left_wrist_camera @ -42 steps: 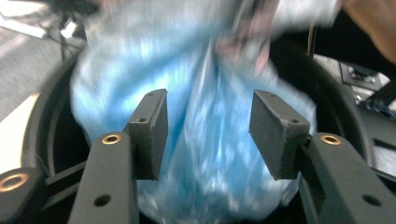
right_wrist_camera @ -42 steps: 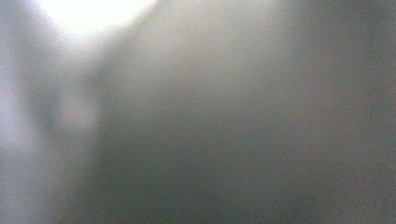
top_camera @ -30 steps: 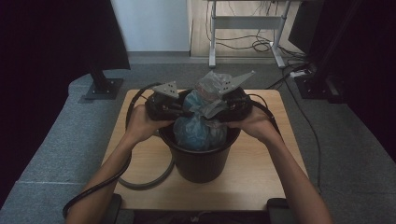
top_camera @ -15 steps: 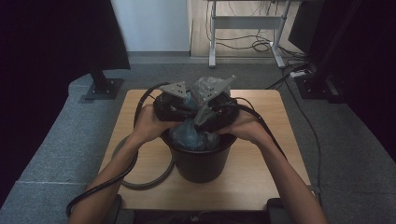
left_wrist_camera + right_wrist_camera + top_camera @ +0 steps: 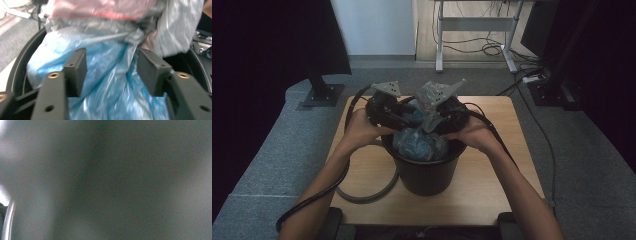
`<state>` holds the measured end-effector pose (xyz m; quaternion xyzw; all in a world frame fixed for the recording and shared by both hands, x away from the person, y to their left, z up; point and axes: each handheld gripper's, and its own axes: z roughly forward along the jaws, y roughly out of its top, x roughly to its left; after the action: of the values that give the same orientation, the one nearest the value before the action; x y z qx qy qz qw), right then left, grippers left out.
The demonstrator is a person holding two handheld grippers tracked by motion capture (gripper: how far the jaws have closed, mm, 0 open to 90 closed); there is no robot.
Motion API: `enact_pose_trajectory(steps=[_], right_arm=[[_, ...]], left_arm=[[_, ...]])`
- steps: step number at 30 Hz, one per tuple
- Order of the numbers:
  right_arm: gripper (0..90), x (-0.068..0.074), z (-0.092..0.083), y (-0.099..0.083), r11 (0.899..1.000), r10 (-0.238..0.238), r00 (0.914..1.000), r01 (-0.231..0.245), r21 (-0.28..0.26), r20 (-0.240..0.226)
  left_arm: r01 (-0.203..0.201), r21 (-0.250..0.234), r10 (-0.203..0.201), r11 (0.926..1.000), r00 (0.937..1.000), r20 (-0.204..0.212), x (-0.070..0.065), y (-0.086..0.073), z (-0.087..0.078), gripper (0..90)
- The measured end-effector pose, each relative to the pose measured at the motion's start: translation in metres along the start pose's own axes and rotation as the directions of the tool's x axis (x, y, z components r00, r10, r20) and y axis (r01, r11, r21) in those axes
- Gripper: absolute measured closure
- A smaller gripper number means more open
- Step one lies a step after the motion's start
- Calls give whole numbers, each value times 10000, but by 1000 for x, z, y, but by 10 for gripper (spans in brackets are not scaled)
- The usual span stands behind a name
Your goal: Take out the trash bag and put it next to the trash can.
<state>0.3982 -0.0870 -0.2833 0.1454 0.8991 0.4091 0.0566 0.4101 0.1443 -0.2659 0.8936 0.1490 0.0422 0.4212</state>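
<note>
Over the middle of the wooden table stands the black bucket, and both my hands meet above its far rim, at about twelve o'clock from its centre. My left gripper comes in from ten o'clock; its jaws have just been opening and now stand partly apart, with the blue plastic bag bulging up between them, the pads not pressing on it. From above I see the same left gripper held in my left hand, its cable looping down off the table edge at eight o'clock. My right gripper comes in from two o'clock, gripped by my right hand, nose-down against the bag. Its jaws have just been closing; its own camera gives only a grey-green blur pressed up close, so I cannot tell whether they hold anything. The blue plastic bag sits crumpled inside the bucket, rising slightly above its rim.
</note>
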Motion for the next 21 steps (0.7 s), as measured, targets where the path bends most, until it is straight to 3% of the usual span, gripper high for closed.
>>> enact_pose_trajectory(steps=[4,5,8,16,21], right_arm=[[755,-4,-2,-1,9996,241,9997,-240,135,-82],[754,-7,-5,0,9992,361,9993,-359,152,-89],[752,-9,-12,3,9989,442,9990,-440,136,-117],[748,-14,-33,12,9975,553,9985,-554,433,45],[747,-17,-45,16,9959,737,9970,-749,505,254]], left_arm=[[233,167,-234,9996,9997,63,4,-4,-6,319],[279,472,-278,9985,9996,-33,6,-6,-8,304],[366,805,-351,9961,9992,-203,8,-9,-12,263],[412,1195,-345,9920,9977,-582,12,-20,-27,185],[832,951,-750,9920,9934,-874,18,-33,-41,159]])
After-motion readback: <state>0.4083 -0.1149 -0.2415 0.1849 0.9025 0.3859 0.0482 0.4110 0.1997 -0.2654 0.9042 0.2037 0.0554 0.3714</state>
